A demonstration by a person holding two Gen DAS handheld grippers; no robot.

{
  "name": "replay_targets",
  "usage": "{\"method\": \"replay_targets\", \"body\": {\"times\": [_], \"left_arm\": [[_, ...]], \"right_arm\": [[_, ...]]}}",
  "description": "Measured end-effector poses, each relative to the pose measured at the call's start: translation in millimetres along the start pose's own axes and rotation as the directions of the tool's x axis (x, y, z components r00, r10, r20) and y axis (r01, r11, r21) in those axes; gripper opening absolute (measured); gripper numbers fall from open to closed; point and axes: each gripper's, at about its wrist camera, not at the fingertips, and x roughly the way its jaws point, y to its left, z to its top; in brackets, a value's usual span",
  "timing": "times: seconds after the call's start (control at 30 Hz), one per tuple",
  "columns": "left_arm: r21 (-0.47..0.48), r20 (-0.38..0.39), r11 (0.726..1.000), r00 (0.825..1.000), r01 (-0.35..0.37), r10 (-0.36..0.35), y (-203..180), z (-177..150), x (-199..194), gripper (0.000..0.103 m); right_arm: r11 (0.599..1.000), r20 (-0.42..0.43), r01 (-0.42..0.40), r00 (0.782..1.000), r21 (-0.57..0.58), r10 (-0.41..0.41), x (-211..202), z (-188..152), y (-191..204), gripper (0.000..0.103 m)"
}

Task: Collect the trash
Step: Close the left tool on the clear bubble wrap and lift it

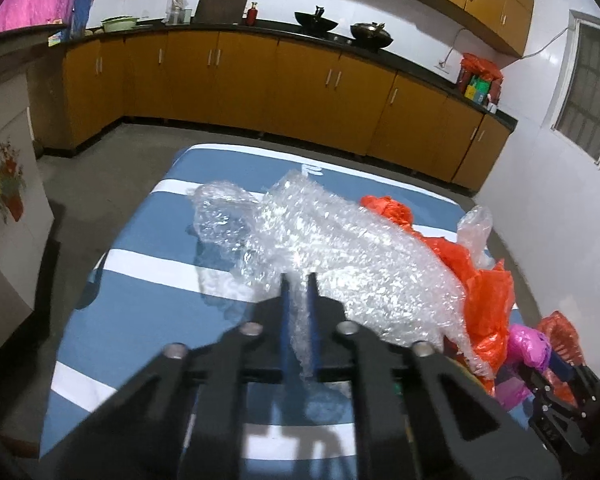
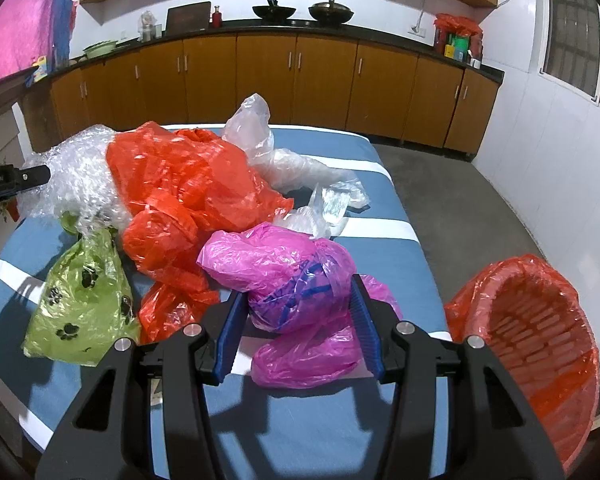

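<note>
Barely started, pretty much all the trash is out on the blue-and-white striped bed point(image 1: 140, 280).

Left wrist view: left gripper point(image 1: 300, 280) is pinched tight on the clear crumpled bubble wrap sheet point(image 1: 340, 248), whose long axis runs from 10 to 4 o'clock. Right wrist view: right gripper point(image 2: 298, 308) sits apart around the crumpled pink plastic bag point(image 2: 284, 272), not squeezed yet. The red-lined woven basket point(image 2: 540, 332) at 4 o'clock looks empty, so the orange plastic bag point(image 2: 180, 184), green paw-print bag point(image 2: 84, 304) and clear plastic bag point(image 2: 260, 136) are all left.

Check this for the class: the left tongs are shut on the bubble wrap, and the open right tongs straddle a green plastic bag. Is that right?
One slip: the right tongs straddle the pink plastic bag, as the right wrist view shows; the green bag lies apart. The left tongs are indeed shut on the bubble wrap.
</note>
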Motion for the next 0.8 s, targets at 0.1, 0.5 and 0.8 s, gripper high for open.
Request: {"method": "replay_targets", "body": {"times": [0.1, 0.5, 0.8], "left_arm": [[0.010, 0.032, 1.000, 0.999, 0.020, -0.021, -2.1, 1.9, -10.7, 0.003], [0.061, 0.165, 0.995, 0.982, 0.081, -0.090, -26.8, 18.5, -72.9, 0.003], [0.110, 0.243, 0.986, 0.959, 0.125, -0.149, -54.3, 37.3, -115.1, 0.003]], "right_arm": [[1.000, 0.009, 0.002, 1.000, 0.002, -0.002, -3.9, 1.3, -1.8, 0.051], [1.000, 0.074, -0.012, 0.997, 0.022, 0.011, -31.1, 12.2, -8.8, 0.050], [0.999, 0.113, -0.015, 0.994, 0.034, 0.011, -49.4, 13.2, -16.4, 0.049]]}}
